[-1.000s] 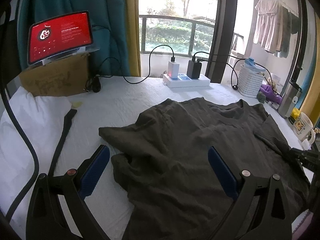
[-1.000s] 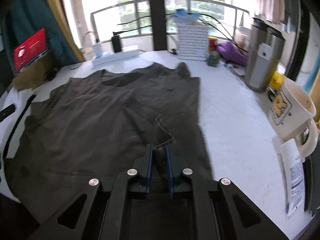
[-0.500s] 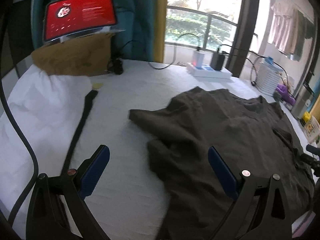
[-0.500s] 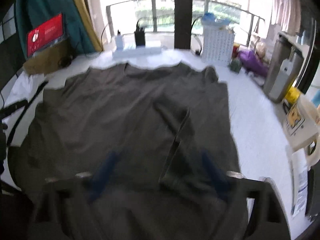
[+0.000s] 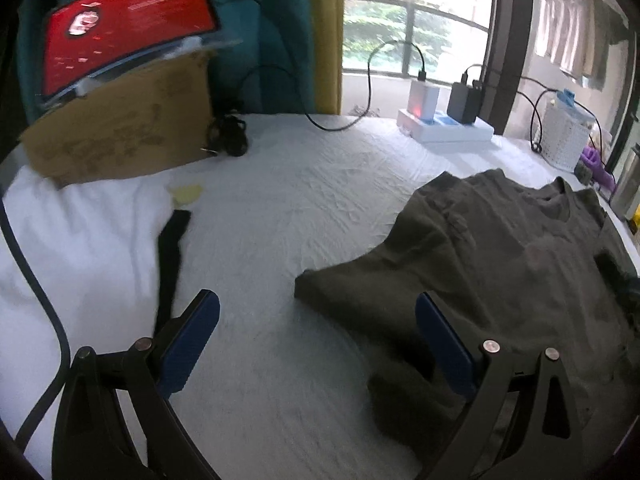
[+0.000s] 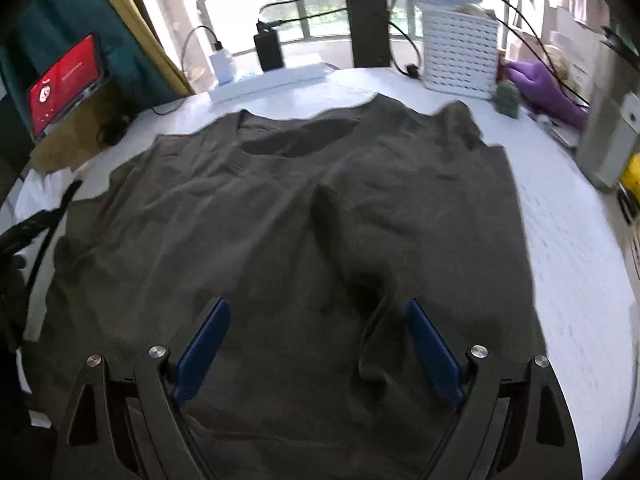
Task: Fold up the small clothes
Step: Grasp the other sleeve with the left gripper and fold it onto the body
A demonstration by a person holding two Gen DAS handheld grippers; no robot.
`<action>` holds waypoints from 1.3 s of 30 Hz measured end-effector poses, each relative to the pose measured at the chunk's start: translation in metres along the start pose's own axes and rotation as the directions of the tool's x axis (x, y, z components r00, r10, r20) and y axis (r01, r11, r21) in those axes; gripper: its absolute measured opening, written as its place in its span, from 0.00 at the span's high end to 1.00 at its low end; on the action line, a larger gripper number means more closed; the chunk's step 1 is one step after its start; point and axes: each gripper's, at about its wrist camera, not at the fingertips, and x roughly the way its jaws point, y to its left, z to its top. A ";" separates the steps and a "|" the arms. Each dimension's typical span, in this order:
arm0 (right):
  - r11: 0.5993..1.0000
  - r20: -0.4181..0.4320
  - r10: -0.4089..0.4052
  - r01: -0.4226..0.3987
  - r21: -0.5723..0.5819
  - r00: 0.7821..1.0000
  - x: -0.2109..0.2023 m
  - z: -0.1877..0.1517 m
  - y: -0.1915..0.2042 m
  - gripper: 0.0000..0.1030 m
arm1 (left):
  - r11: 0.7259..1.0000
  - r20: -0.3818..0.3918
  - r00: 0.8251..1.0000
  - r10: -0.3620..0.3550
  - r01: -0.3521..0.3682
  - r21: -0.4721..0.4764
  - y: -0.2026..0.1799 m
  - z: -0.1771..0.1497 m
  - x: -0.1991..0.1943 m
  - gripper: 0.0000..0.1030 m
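Note:
A dark olive T-shirt [image 6: 280, 208] lies spread on the white sheet, collar towards the window. Its right sleeve is folded in over the body, with the sleeve edge [image 6: 372, 320] lying between the jaws. My right gripper [image 6: 318, 308] is open and empty just above the shirt's lower middle. In the left wrist view the shirt [image 5: 500, 264] lies to the right, its left sleeve [image 5: 320, 284] pointing out over the sheet. My left gripper [image 5: 318, 304] is open and empty, the sleeve tip between its jaws.
A cardboard box [image 5: 120, 132] with a red-screen tablet [image 5: 128, 24] stands at the back left. A power strip with chargers [image 5: 444, 124], a white basket [image 6: 460, 56], a steel flask [image 6: 608, 136] and a black strap [image 5: 170, 256] on white cloth are around.
My right gripper opened and let go of the right sleeve, which now lies folded over the shirt. My left gripper swung left, so the shirt sits further right in its view.

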 end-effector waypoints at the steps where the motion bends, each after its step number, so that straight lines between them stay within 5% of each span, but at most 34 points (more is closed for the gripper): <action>1: 1.000 0.007 -0.008 0.008 -0.002 1.000 -0.001 0.003 0.001 0.12 | 1.000 -0.007 1.000 -0.012 0.012 0.007 0.001 0.001 0.005 0.07; 3: 0.999 0.018 -0.035 0.035 0.000 0.999 -0.004 0.008 0.001 0.12 | 0.999 -0.034 0.999 -0.040 0.041 0.032 0.001 0.004 0.018 0.16; 5: 0.998 0.023 -0.057 0.057 0.000 0.998 -0.006 0.011 0.000 0.12 | 0.996 -0.057 0.996 -0.070 0.073 0.055 -0.001 0.004 0.027 0.44; 7: 0.997 0.019 -0.080 0.080 0.000 0.997 -0.007 0.013 -0.001 0.12 | 0.995 -0.068 0.995 -0.077 0.081 0.060 -0.002 0.005 0.033 0.57; 8: 0.996 0.017 -0.084 0.084 0.002 0.996 -0.006 0.013 -0.001 0.12 | 0.994 -0.064 0.994 -0.089 0.093 0.056 -0.001 0.006 0.033 0.79; 11: 0.996 0.014 -0.086 0.086 0.010 0.996 -0.004 0.010 -0.002 0.12 | 0.994 -0.074 0.993 -0.097 0.100 0.038 0.003 0.005 0.029 0.92; 23: 0.999 0.065 -0.044 0.043 0.016 0.997 -0.020 0.005 -0.006 0.12 | 0.998 0.046 0.999 0.017 -0.020 0.058 -0.008 0.022 -0.033 0.93; 31: 0.998 0.111 -0.020 0.014 0.054 0.994 -0.033 -0.002 -0.029 0.12 | 0.988 0.087 0.995 -0.052 0.039 0.152 -0.063 0.043 -0.060 0.93; 39: 0.996 0.135 -0.001 -0.011 0.086 0.991 -0.041 -0.013 -0.052 0.12 | 0.961 0.007 0.989 -0.145 0.140 0.238 -0.138 0.043 -0.040 0.93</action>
